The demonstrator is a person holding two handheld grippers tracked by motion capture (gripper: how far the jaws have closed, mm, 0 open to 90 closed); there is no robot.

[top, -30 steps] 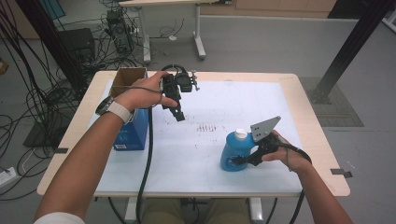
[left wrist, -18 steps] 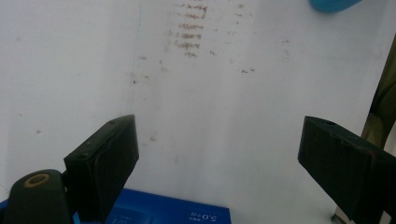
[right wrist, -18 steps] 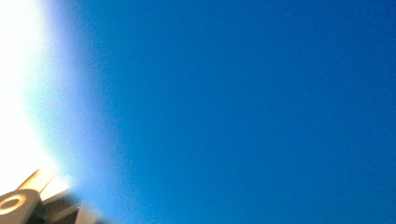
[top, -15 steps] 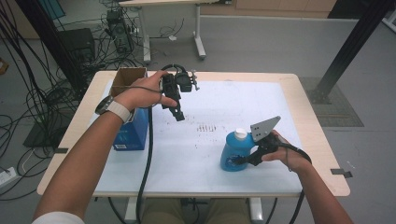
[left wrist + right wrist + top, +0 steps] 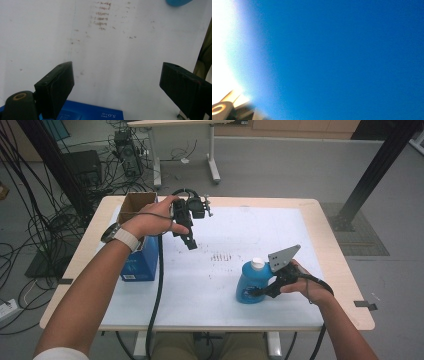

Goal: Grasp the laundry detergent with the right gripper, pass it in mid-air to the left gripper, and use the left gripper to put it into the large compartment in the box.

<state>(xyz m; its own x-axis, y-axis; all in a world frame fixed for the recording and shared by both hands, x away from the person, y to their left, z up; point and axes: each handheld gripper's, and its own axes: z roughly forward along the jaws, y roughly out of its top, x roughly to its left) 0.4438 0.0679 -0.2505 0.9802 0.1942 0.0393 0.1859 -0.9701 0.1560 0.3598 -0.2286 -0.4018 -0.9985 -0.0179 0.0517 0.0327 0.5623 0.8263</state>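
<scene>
A blue plastic bottle (image 5: 248, 282) with a white cap (image 5: 257, 264) stands on the white mat at the front right. My right gripper (image 5: 261, 291) is shut on its lower body from the right side. In the right gripper view the bottle's blue wall (image 5: 349, 57) sits blurred, right up against the camera. My left gripper (image 5: 190, 243) is held in the air at the back left, pointing down at the mat. Its jaws stand wide apart with nothing between them (image 5: 117, 75). The bottle's edge (image 5: 176, 2) shows at the top of the left gripper view.
A blue carton (image 5: 138, 262) with an open brown top stands at the table's left, under my left forearm; its top shows as the blue carton (image 5: 92, 113). Brown marks (image 5: 221, 256) stain the white mat (image 5: 210, 290). Cables hang off the table's front edge.
</scene>
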